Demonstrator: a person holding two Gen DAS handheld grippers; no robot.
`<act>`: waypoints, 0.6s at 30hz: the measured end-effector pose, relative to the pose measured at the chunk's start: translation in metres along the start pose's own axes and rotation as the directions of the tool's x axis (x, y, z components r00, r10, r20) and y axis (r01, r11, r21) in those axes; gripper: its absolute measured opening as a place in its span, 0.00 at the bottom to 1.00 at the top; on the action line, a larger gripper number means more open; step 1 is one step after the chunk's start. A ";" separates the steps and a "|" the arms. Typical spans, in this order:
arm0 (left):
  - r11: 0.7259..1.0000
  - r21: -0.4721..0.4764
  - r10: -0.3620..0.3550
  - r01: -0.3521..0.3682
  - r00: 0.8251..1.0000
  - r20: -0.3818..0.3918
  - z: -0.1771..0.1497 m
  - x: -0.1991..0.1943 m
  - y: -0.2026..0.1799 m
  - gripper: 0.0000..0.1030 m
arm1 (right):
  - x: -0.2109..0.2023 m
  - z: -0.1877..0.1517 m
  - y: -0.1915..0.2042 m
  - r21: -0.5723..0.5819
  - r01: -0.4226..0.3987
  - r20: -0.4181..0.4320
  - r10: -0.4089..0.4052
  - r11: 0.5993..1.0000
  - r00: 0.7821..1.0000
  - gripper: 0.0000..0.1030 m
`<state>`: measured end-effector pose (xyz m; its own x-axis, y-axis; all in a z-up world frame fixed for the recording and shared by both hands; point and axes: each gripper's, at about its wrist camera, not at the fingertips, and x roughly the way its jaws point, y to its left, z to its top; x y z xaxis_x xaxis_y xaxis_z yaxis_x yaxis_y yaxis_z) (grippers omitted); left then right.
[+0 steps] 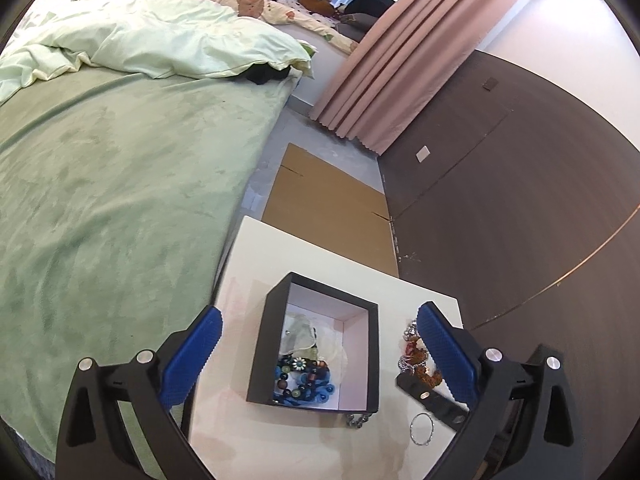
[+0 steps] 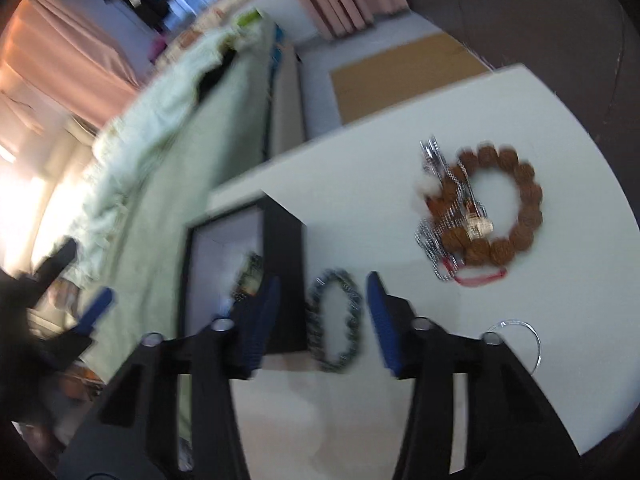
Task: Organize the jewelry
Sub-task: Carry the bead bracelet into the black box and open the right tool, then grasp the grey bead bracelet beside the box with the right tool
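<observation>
Partly done, I judge: the black box [image 1: 312,340] on the white table [image 1: 248,248] already holds blue and dark beads [image 1: 304,380]; the left gripper [image 1: 320,356] hangs above it, jaws wide apart, empty. The right gripper [image 2: 322,314], also spread, straddles a dark beaded bracelet [image 2: 334,320] beside the box; a brown bead bracelet [image 2: 500,204], silver chains [image 2: 440,208] and a thin ring [image 2: 520,340] remain out. No legible writing.

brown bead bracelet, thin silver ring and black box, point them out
brown bead bracelet of round wooden beads [image 2: 534,196], right wrist view, on a bead at its right side
thin silver wire ring [image 2: 535,342], right wrist view, on its right arc
black square open box [image 1: 370,354], left wrist view, on its right wall
</observation>
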<state>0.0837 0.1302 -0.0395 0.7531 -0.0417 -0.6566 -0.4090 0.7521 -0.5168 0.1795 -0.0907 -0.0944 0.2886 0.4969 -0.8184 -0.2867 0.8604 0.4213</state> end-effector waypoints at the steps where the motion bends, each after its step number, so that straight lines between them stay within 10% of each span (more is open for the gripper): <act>1: 1.000 -0.004 0.003 -0.003 1.000 0.000 0.001 0.000 0.002 0.92 | 0.005 0.000 0.000 -0.008 0.020 -0.009 -0.020 1.000 1.000 0.36; 18: 0.998 -0.043 0.054 -0.055 0.998 -0.027 0.006 0.004 0.019 0.92 | 0.045 -0.012 0.018 -0.201 0.254 -0.018 -0.263 0.946 0.965 0.09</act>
<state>0.0821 0.1482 -0.0484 0.7155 -0.0189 -0.6984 -0.4717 0.7243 -0.5029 0.1757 -0.0541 -0.1282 0.3372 0.2507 -0.9075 -0.3811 0.9177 0.1119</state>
